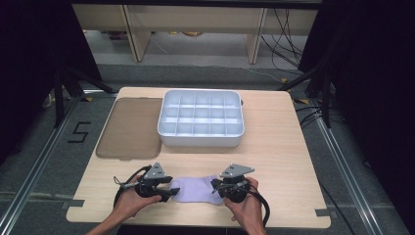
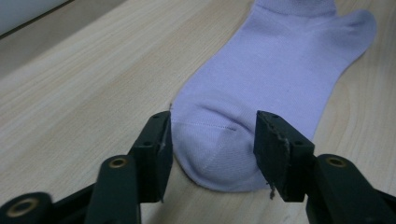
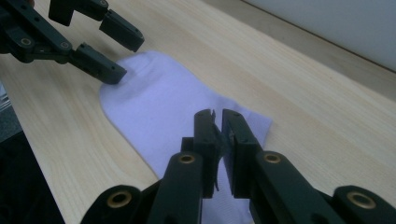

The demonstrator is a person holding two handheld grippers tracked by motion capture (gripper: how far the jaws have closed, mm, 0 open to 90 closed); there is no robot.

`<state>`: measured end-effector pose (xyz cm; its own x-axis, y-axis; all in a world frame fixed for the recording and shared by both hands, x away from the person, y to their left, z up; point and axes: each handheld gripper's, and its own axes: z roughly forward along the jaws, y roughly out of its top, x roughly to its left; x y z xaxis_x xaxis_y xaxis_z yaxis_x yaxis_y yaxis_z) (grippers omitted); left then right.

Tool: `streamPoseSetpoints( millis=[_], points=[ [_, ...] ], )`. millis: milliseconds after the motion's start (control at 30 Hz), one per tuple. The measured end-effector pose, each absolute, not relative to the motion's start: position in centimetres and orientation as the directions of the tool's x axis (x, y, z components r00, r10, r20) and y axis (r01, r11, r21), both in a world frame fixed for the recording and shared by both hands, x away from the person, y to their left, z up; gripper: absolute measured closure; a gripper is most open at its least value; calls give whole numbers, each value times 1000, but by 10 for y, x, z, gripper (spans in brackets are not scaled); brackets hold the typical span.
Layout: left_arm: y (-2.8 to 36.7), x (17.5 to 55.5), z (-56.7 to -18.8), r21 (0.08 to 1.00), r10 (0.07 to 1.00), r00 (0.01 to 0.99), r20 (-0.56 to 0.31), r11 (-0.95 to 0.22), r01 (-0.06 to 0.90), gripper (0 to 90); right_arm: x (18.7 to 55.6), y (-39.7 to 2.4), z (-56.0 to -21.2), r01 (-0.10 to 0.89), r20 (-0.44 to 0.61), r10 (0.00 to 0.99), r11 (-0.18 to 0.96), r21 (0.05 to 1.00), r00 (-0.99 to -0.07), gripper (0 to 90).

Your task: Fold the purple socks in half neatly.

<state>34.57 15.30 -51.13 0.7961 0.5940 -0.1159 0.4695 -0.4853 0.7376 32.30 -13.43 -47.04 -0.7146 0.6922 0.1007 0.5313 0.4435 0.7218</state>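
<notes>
Worktop (image 1: 274, 147) of pale wood is seen with a brown lid (image 1: 129, 128) near its left edge and a white divided tray (image 1: 200, 119) beside it. Along the near edge a lilac sock (image 1: 195, 188) is laid flat — its toe is straddled by the left tool (image 2: 212, 140), jaws apart, while its cuff end is met by the right tool (image 3: 218, 135), jaws almost together — whether cloth is pinched cannot be told.

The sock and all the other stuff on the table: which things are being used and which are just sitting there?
Being used:
- lilac sock
- left hand-held gripper, jaws around the toe end
- right hand-held gripper, nearly closed over the other end

Just sitting there:
- white divided tray
- brown lid beside it
</notes>
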Motion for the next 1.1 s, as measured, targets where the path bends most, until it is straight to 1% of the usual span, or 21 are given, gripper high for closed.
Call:
streamPoseSetpoints(
  millis=[33, 133, 167, 233, 267, 367, 400, 433, 467, 567, 600, 633, 733, 767, 833, 867, 933, 1000, 1033, 1067, 1100],
  points=[
    [154, 347, -511, 726, 569, 818, -82, -529, 440, 500, 324, -134, -472, 515, 86, 688, 449, 730, -721, 844],
    [152, 344, -514, 723, 573, 818, -61, -539, 432, 563, 323, -132, -472, 532, 100, 685, 456, 714, -721, 834],
    [151, 343, -515, 732, 566, 823, -46, -542, 413, 579, 324, -131, -475, 515, 85, 691, 446, 732, -718, 828],
    [151, 343, -516, 737, 562, 825, -59, -533, 415, 631, 324, -130, -474, 527, 97, 679, 463, 713, -728, 811],
    [150, 342, -518, 753, 573, 816, -82, -500, 427, 668, 324, -129, -475, 524, 93, 679, 466, 713, -728, 802],
    [152, 342, -520, 758, 561, 824, -82, -502, 417, 782, 323, -127, -479, 522, 92, 678, 464, 716, -729, 776],
    [150, 341, -521, 767, 577, 809, -116, -465, 442, 788, 323, -127, -478, 536, 94, 683, 472, 700, -725, 768],
    [150, 341, -521, 767, 577, 809, -116, -465, 442, 794, 324, -125, -481, 503, 72, 674, 472, 724, -735, 761],
    [150, 342, -521, 773, 571, 812, -123, -458, 439, 794, 324, -125, -481, 503, 72, 674, 472, 724, -735, 761],
    [152, 341, -521, 776, 562, 820, -108, -468, 423, 809, 323, -119, -479, 517, 88, 660, 490, 702, -746, 754],
    [151, 341, -520, 769, 566, 817, -108, -473, 430, 810, 323, -116, -482, 505, 76, 666, 481, 716, -742, 754],
    [151, 341, -519, 772, 551, 829, -94, -485, 410, 811, 324, -116, -481, 507, 79, 652, 502, 701, -754, 754],
    [152, 339, -515, 772, 550, 828, -109, -478, 419, 813, 324, -112, -485, 501, 72, 650, 505, 703, -757, 755],
    [152, 338, -513, 781, 550, 826, -119, -463, 420, 813, 324, -112, -484, 497, 64, 638, 528, 689, -767, 757],
    [153, 338, -510, 787, 541, 834, -108, -467, 404, 813, 323, -110, -486, 492, 55, 648, 517, 700, -759, 761],
    [155, 338, -505, 792, 524, 847, -93, -477, 382, 813, 323, -109, -484, 500, 60, 642, 530, 685, -764, 778],
    [156, 335, -499, 806, 531, 837, -130, -435, 402, 813, 324, -100, -487, 459, 39, 614, 544, 702, -788, 855],
    [157, 334, -496, 810, 528, 838, -137, -427, 402, 813, 325, -94, -490, 454, 24, 607, 567, 687, -794, 883],
    [156, 334, -496, 813, 527, 838, -144, -419, 404, 813, 325, -91, -491, 472, 40, 602, 581, 663, -798, 892],
    [157, 333, -496, 808, 524, 838, -151, -422, 410, 813, 328, -89, -494, 449, 27, 578, 602, 660, -816, 900],
    [157, 333, -496, 808, 515, 846, -142, -432, 399, 813, 329, -86, -497, 455, 26, 585, 601, 657, -811, 900]
  ],
)
